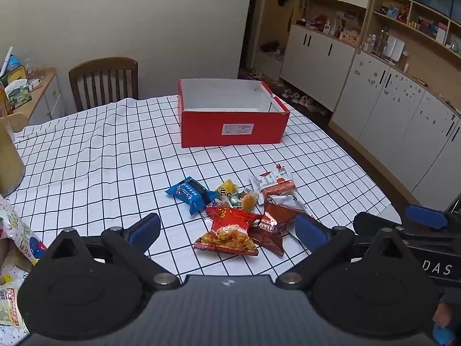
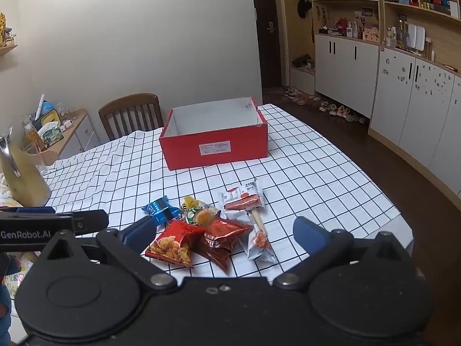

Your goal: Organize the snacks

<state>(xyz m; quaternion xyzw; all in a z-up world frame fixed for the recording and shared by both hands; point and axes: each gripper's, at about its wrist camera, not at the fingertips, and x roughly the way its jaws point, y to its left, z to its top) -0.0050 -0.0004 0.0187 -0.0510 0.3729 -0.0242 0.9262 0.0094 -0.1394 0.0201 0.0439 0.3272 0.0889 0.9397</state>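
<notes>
A pile of snack packets lies on the checked tablecloth: a red bag of fried snacks (image 1: 227, 232) (image 2: 173, 243), a dark red Oreo pack (image 1: 270, 227) (image 2: 222, 238), a blue packet (image 1: 191, 194) (image 2: 160, 209), small candies (image 1: 240, 197) (image 2: 198, 213), and a white-red sausage pack (image 1: 273, 184) (image 2: 243, 197). An open red box (image 1: 233, 128) (image 2: 214, 147), empty inside, stands behind them. My left gripper (image 1: 227, 230) is open above the near side of the pile. My right gripper (image 2: 224, 233) is open over the pile too, holding nothing.
A wooden chair (image 1: 103, 79) (image 2: 131, 114) stands behind the table. A paper bag (image 2: 23, 176) sits at the table's left. White cabinets (image 1: 389, 101) line the right wall. The table's right edge (image 2: 403, 219) lies close to the right gripper.
</notes>
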